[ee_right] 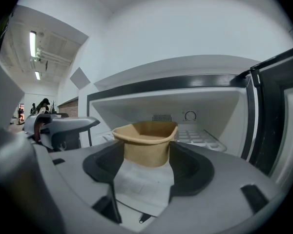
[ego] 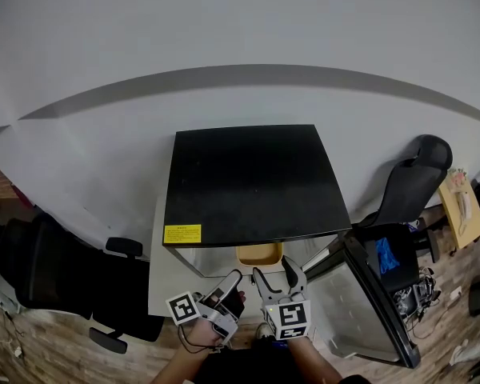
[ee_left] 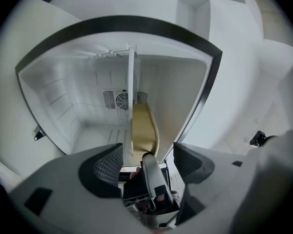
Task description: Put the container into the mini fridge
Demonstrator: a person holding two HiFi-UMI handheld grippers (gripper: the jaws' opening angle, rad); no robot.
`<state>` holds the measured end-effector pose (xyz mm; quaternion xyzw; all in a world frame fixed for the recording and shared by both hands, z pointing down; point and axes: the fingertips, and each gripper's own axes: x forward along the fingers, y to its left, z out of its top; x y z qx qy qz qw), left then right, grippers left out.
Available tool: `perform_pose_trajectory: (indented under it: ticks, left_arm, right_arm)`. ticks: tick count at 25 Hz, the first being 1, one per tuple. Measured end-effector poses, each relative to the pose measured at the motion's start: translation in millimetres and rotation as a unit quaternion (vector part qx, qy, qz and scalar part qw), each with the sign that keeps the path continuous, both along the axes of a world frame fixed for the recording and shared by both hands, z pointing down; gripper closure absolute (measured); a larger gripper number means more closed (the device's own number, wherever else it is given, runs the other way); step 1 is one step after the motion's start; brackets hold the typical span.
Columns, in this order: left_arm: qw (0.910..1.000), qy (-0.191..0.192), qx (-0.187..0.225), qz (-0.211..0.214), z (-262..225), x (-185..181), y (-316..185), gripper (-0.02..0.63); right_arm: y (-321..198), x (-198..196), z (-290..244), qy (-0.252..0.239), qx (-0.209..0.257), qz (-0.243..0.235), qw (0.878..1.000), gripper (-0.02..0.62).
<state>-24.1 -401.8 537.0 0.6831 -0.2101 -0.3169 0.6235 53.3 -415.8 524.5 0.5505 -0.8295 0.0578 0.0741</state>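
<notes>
1. The mini fridge [ego: 252,182] sits mid-frame in the head view, black top up. Its door [ego: 376,302] is swung wide toward the lower right.
2. The tan container [ego: 259,254] is at the fridge mouth, just below the front edge of the black top. It stands upright over the white floor of the cabinet. I cannot tell whether its base has touched down.
3. The right tool [ego: 275,277] is clamped on the container's lower wall, with a pad against each side.
4. The left tool [ee_left: 147,159] has its jaws wide apart, with nothing pressed between the pads. It hangs just left of the right tool.
5. To do this step well, I would keep the container level and push it straight in. Watch its rim against the white shelf [ee_right: 198,136] behind it. Part the jaws only once the base sits flat, and keep the left tool out of the doorway.
6. Count: one container, one fridge, one open door and two tools. There are two office chairs, one at the left edge [ego: 40,274] and one at the right [ego: 412,182].
</notes>
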Motion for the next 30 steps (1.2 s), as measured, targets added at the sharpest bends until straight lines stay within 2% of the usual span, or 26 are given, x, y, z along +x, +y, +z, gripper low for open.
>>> perform_pose_trajectory:
  ticks: [3, 5, 7, 9, 11, 12, 15, 17, 20, 22, 26, 30]
  left_arm:
    - [0.9995, -0.028, 0.009, -0.009, 7.9, -12.4, 7.9, 0.290]
    - [0.9965, -0.078, 0.025, -0.019, 13.4, -20.0, 12.9, 0.301]
    - [0.9886, -0.139, 0.048, -0.031, 18.4, -28.6, 16.8, 0.375]
    - [0.9766, -0.191, 0.090, -0.044, 11.5, -34.2, 18.2, 0.472]
    - [0.9583, -0.240, 0.143, -0.061, -3.7, -37.2, 18.8, 0.573]
    - [0.9455, -0.269, 0.169, -0.071, -10.3, -39.3, 19.4, 0.597]
    - [0.9042, -0.345, 0.233, -0.096, -27.3, -43.6, 21.3, 0.598]
    - [0.8872, -0.370, 0.255, -0.105, -33.9, -44.7, 22.5, 0.598]
    - [0.8698, -0.393, 0.275, -0.117, -42.4, -46.3, 24.9, 0.598]
    - [0.8636, -0.399, 0.282, -0.123, -46.7, -46.2, 26.9, 0.598]
    - [0.8716, -0.385, 0.274, -0.130, -50.8, -47.6, 32.5, 0.598]
    - [0.8703, -0.388, 0.274, -0.132, -51.6, -47.2, 37.4, 0.598]
  right_arm:
    - [-5.0, -0.4, -0.6, 0.000, 0.003, 0.000, 1.000, 0.310]
    - [-8.7, -0.3, -0.3, 0.002, 0.006, -0.001, 1.000, 0.310]
    - [-13.3, 0.4, 0.4, 0.004, 0.008, -0.001, 1.000, 0.310]
    - [-18.4, 1.3, 1.7, 0.007, 0.005, 0.000, 1.000, 0.310]
    - [-23.7, 2.5, 1.9, 0.010, 0.007, 0.003, 1.000, 0.311]
    - [-26.4, 2.9, 1.4, 0.011, 0.010, 0.004, 1.000, 0.311]
    - [-34.2, 4.7, 2.0, 0.012, 0.010, 0.007, 1.000, 0.311]
    - [-38.9, 6.4, 3.4, 0.007, 0.006, 0.009, 1.000, 0.311]
    - [-45.6, 6.6, 6.1, 0.005, 0.004, 0.012, 1.000, 0.311]
    - [-51.2, 7.8, 8.7, 0.008, 0.001, 0.015, 1.000, 0.311]
    - [-61.7, 13.2, 13.1, 0.004, -0.009, 0.022, 1.000, 0.311]
    - [-68.1, 17.0, 15.0, 0.005, -0.012, 0.025, 1.000, 0.311]
